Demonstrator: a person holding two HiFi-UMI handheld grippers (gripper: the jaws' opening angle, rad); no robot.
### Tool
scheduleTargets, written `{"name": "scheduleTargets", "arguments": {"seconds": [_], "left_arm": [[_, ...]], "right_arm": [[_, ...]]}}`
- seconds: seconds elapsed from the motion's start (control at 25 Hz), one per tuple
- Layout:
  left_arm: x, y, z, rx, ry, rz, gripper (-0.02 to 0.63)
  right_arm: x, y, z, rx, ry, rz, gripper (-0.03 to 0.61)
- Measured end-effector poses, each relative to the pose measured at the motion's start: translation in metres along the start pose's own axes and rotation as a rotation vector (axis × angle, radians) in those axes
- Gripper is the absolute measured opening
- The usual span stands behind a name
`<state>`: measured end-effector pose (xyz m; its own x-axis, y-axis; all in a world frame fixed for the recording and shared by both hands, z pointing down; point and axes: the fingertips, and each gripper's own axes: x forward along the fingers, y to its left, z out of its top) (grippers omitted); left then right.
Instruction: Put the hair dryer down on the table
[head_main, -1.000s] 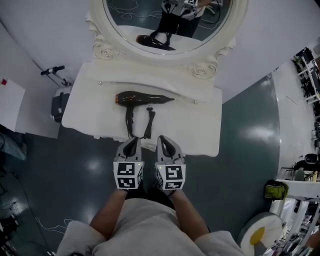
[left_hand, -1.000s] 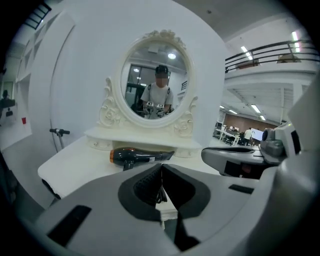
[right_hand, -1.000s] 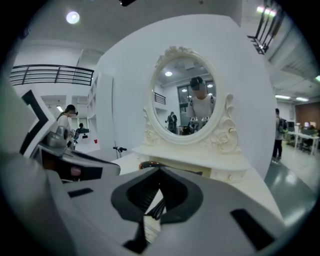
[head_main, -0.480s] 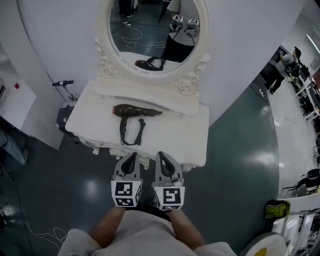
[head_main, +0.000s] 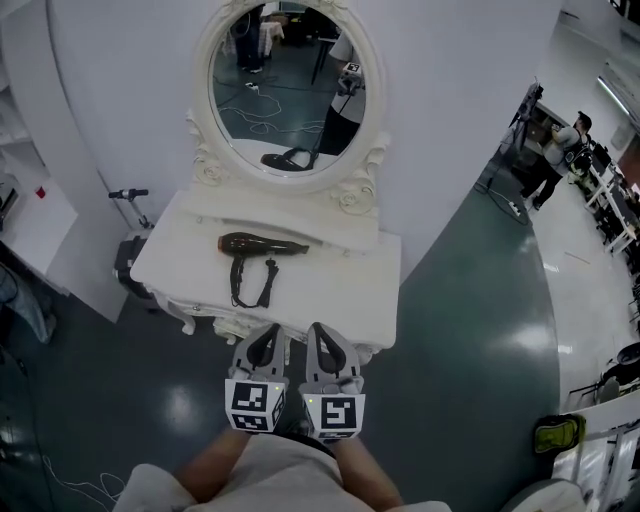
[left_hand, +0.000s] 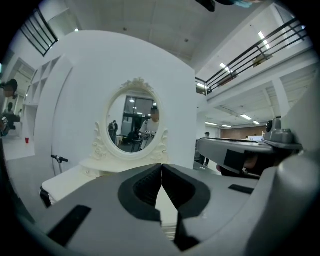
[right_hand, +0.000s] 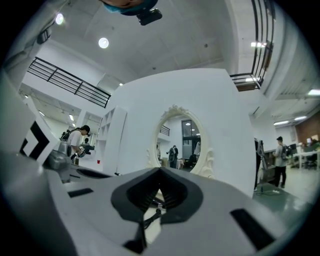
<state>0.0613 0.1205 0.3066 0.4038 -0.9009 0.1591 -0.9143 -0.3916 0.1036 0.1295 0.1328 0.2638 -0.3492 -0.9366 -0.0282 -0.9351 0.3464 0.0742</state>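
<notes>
The hair dryer (head_main: 262, 244) lies on the white desk (head_main: 340, 290) below the oval mirror (head_main: 290, 90), so we judge the set-down done. Our left gripper (head_main: 266, 340) and right gripper (head_main: 320, 338) hang before the desk, both closed on nothing. Next we need only keep clear.

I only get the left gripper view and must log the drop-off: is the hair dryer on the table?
Observer: Yes. The head view shows the hair dryer lying flat on the table, with neither gripper touching it.
Operator: I can't see its cord. Where is it?
Observer: The cord lies looped on the table, on the near side of the dryer.
Operator: And the right gripper?
Observer: The right gripper has its jaws together, with nothing between them.
</notes>
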Motion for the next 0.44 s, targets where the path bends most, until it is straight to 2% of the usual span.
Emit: {"name": "scheduleTargets", "arguments": {"seconds": [0.2,0.44], "left_arm": [[0.0,-0.015,0.008,0.019,-0.008,-0.012,0.008],[-0.004,-0.026,0.012,0.042,-0.001,-0.014,0.008]], "right_arm": [[-0.007,-0.015,0.009,0.013,-0.02,-0.003,0.015],[-0.014,-0.014,0.011,-0.026,-0.006,0.022,0.015]]}}
